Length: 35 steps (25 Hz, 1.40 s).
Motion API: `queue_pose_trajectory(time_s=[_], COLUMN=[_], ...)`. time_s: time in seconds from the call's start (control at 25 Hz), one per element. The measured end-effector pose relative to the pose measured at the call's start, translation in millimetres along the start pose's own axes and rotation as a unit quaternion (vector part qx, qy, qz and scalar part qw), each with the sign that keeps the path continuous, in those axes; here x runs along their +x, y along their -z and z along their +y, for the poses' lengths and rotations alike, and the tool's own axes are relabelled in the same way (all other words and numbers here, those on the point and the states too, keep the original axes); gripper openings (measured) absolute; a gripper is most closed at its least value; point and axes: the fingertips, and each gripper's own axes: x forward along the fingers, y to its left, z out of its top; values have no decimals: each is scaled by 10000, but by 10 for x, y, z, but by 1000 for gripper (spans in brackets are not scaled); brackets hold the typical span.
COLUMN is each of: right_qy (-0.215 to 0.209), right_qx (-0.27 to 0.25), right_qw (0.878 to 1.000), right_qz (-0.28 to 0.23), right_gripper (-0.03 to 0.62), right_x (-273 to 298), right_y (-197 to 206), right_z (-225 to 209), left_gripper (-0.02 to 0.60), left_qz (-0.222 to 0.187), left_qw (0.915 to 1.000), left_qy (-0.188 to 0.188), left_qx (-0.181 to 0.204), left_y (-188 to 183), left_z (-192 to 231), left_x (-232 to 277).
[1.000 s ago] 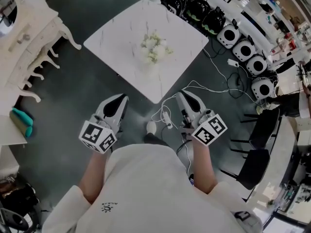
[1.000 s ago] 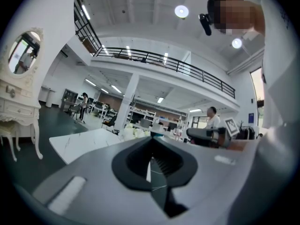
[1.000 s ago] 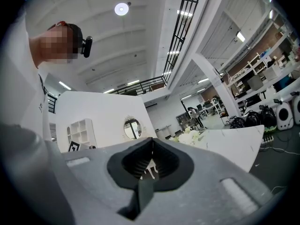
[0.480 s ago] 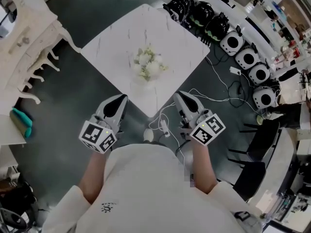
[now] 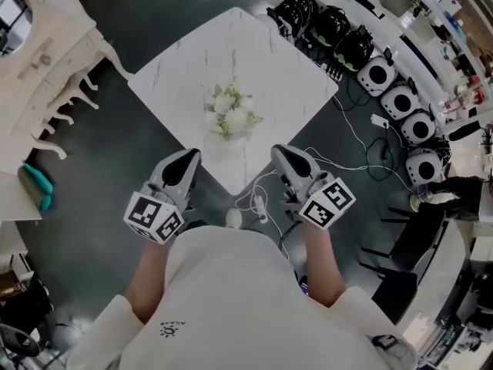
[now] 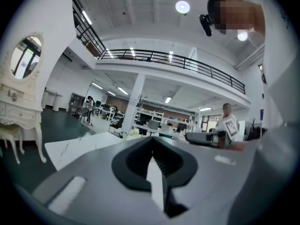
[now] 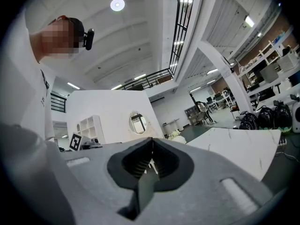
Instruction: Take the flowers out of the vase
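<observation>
**Empty grippers short of the flowers**

The left gripper (image 5: 188,155) and right gripper (image 5: 279,152) are held level, jaws together, empty. The flowers (image 5: 231,112) are seen ahead on the table (image 5: 266,56), midway between both, vase hidden beneath.

Bright ceiling lights; fisheye edges, perhaps slightly blurred.
</observation>
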Motion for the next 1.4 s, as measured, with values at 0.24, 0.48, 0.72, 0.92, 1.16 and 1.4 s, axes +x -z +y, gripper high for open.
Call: queue_pose_trajectory(time_s=[0.24,0.48,0.72,0.92,1.16,1.4], right_qy=[-64,-21,175,511,835,959], right_qx=[15,-23,-82,-228,-482,-522], right_qw=[10000,10000,9998,9984,9953,9940], right_qz=[14,6,-66,-82,-51,8], right_gripper=[0,0,0,2,88,246], right_x=[59,95,163,330,510,614], right_y=[-2,-2,-5,12,74,138], right_z=[-101,-112,-126,-160,-196,-243], left_gripper=[-11,-11,-11,-11,-11,-11], left_qz=[-38,-49,-109,-22,135,152], left_qw=[10000,10000,9999,9997,9982,9964], left_qy=[-83,-78,17,260,585,824], left_qx=[-4,-26,-11,-10,79,86], left_y=[-35,-26,-101,-179,-213,-249], left_z=[24,94,183,328,517,611], left_x=[65,41,30,108,191,292])
